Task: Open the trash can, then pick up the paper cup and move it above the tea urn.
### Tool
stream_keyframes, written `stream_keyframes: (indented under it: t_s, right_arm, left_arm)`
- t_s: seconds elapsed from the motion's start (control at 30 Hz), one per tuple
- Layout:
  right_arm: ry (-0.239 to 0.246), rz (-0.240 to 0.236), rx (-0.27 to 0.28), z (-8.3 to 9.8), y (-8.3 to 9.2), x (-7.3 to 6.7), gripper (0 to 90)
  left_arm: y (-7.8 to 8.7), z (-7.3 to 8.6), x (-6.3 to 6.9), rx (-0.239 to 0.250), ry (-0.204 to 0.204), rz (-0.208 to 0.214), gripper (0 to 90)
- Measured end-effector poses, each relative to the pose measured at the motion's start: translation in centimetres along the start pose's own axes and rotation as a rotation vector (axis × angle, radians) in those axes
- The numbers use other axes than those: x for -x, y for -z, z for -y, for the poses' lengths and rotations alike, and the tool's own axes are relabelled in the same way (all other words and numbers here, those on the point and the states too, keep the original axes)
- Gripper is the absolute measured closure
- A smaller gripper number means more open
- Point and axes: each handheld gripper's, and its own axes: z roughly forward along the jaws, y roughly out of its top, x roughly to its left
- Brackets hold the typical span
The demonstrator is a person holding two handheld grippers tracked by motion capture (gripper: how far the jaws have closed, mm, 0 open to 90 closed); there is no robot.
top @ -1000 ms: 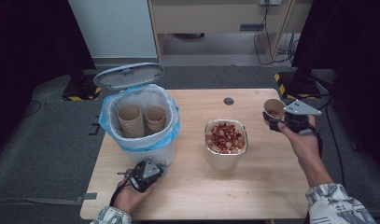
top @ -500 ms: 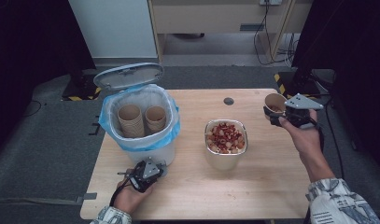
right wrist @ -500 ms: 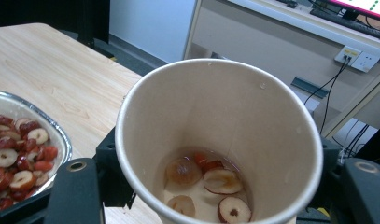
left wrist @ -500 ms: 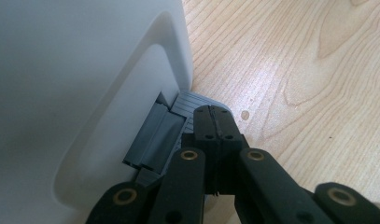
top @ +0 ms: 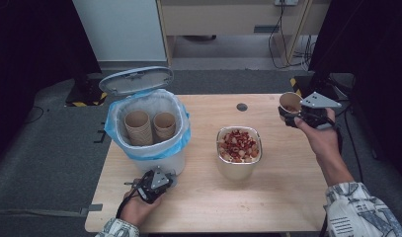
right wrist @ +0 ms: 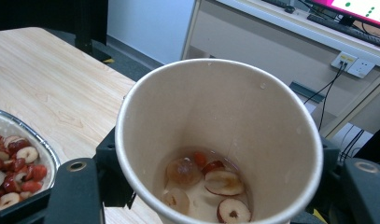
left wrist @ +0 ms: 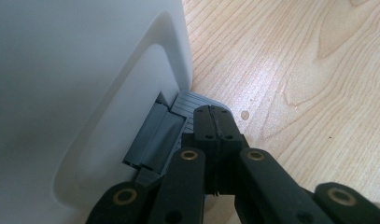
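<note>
Now holding a tan paper cup (top: 289,102) with leftover fruit slices in the right gripper (top: 293,116), clamped, above the desk's (top: 282,197) right edge. Left gripper (left wrist: 214,122) shut, empty, pressing the white bin's pedal (left wrist: 197,103). Next, probably: tipping slices into the foil tray (top: 238,168).

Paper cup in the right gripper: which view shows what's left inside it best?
The right gripper view: it looks straight down into the paper cup, showing a few fruit slices in a little liquid at the bottom. The high view shows the cup small, held by the right gripper, with its contents unclear.
</note>
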Motion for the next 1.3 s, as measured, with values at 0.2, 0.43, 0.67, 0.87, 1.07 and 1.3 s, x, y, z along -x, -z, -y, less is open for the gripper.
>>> stream_keyframes:
  t_s: [0.2,0.43,0.67,0.87,1.07,1.3]
  right_arm:
    - [0.000,0.003,0.012,-1.4,-0.9,0.1,31.0]
    - [0.053,-0.007,0.007,-3.0,-1.7,-0.4,31.1]
    - [0.094,-0.045,0.021,-4.2,-2.3,-1.6,31.0]
    - [0.121,-0.060,0.030,-4.4,-2.4,-2.3,30.8]
    - [0.150,-0.066,0.057,-4.9,-2.4,-2.9,30.8]
    - [0.182,-0.082,0.073,-5.3,-2.4,-3.4,31.5]
  left_arm:
    - [0.0,0.0,0.0,0.002,0.002,0.002,89.8]
    - [0.0,0.0,0.0,0.000,0.000,0.000,89.8]
    - [0.0,0.0,0.0,0.000,0.001,0.001,89.8]
    - [0.0,0.0,0.0,0.000,0.002,0.001,89.8]
    - [0.0,0.0,0.0,0.000,0.003,0.001,89.8]
    - [0.0,0.0,0.0,0.000,0.002,0.001,89.8]
